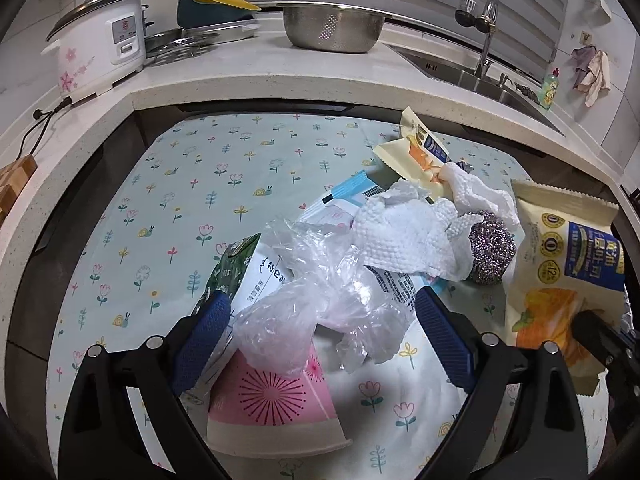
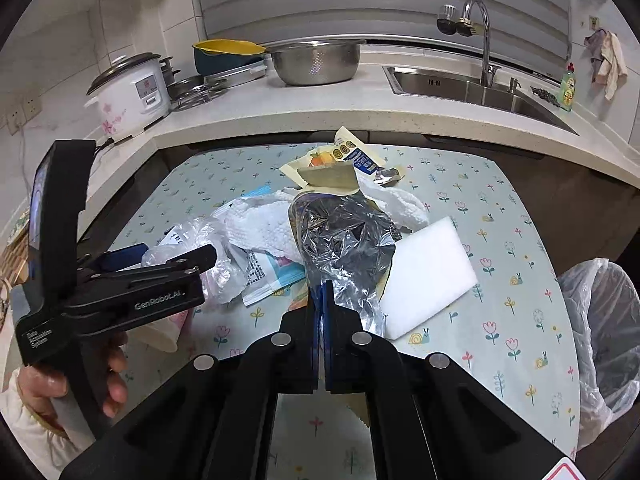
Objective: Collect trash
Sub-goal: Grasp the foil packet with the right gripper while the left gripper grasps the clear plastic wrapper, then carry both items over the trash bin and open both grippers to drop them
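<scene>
My right gripper point(image 2: 321, 300) is clenched on the edge of a crinkled foil snack wrapper point(image 2: 344, 236), its 2 blue pads pressed flat together with only a thin strip of foil between them, so the bite looks shallow to me. If I lift fast the wrapper could slide free, or it could drag the paper towel point(image 2: 260, 228) and the white sponge block point(image 2: 430, 276) lying against it at 3 o'clock. My left gripper point(image 1: 320, 344) is released, jaws wide on either side of a clear plastic bag point(image 1: 316, 304), with the pads not pressing it. That film is loose and slippery, and closing on it may catch only a fold, or pinch the pink paper cup point(image 1: 276, 396) and the green-edged carton point(image 1: 232, 268) under it. The 2 tools work close together in 1 heap, so a clash of the tongs is my other worry. The lined bin point(image 2: 600, 320) stands off the table edge at 3 o'clock in the right view, and a drop on the way would land on the floor. The trash sits on a table with a pale floral cloth point(image 1: 180, 200); a steel scourer point(image 1: 490, 252) and a yellow bread bag point(image 1: 560, 264) lie at 2 to 3 o'clock in the left view. Beyond, at 12 o'clock, runs a speckled counter point(image 1: 248, 80) with a rice cooker point(image 1: 96, 48), a steel colander point(image 1: 332, 28) and a sink with its tap point(image 2: 480, 36) under closed blinds.
</scene>
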{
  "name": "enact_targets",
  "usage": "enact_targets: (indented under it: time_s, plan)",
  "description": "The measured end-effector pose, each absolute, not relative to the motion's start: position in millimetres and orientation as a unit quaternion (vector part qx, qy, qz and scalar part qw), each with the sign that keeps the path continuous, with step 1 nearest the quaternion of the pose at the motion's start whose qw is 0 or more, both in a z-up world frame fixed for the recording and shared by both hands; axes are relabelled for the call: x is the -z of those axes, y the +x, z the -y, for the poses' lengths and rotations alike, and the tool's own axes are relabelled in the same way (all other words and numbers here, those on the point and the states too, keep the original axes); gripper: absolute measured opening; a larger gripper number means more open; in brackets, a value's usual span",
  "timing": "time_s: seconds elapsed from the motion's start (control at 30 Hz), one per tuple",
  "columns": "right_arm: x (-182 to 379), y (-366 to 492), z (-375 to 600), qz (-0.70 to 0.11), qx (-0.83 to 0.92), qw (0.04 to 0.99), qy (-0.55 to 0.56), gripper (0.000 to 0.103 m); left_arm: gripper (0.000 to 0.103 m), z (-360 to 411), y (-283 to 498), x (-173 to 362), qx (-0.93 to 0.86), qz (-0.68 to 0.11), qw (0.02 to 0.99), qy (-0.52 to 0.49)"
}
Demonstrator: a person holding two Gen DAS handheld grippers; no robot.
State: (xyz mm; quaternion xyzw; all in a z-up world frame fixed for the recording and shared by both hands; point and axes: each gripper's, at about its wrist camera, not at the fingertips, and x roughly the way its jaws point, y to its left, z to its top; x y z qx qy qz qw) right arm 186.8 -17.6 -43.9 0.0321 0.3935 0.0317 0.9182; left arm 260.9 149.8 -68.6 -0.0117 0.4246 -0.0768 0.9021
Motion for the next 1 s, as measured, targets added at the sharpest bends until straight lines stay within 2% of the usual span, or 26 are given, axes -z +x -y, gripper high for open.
enact_targets:
  time_s: [0.1,0.17,0.3,0.33,0.37,0.4,0.43,0.7,1.0]
  plan:
    - [47,186,19,-0.395,-0.029,0.918,0.03,0.002,0.089,-144,266,72,0.07,-0.426,0.902,-0.008]
    - [49,187,20,-0.397,-0.025,0.917,0.026,0.002,0.083,-142,269,75,0.065,-0.428,0.901,-0.009]
    - [51,189,22,-0.398,-0.026,0.917,0.03,0.002,0.056,-140,269,75,0.06,-0.426,0.903,-0.002]
    - [51,190,23,-0.397,-0.026,0.917,0.032,0.002,0.052,-140,268,74,0.062,-0.425,0.903,-0.001]
    - [50,190,24,-0.396,-0.025,0.917,0.034,0.002,0.041,-140,265,72,0.063,-0.422,0.904,0.001]
    - [49,191,24,-0.395,-0.025,0.918,0.037,0.002,0.021,-139,264,70,0.071,-0.422,0.904,0.0]
    - [48,190,24,-0.394,-0.026,0.918,0.038,0.002,0.017,-138,263,70,0.074,-0.427,0.901,-0.003]
    - [30,176,32,-0.375,-0.025,0.925,0.046,0.002,0.013,-145,243,58,0.102,-0.427,0.898,-0.041]
    - [5,151,48,-0.346,-0.018,0.936,0.061,0.002,0.013,-151,211,19,0.123,-0.399,0.907,-0.057]
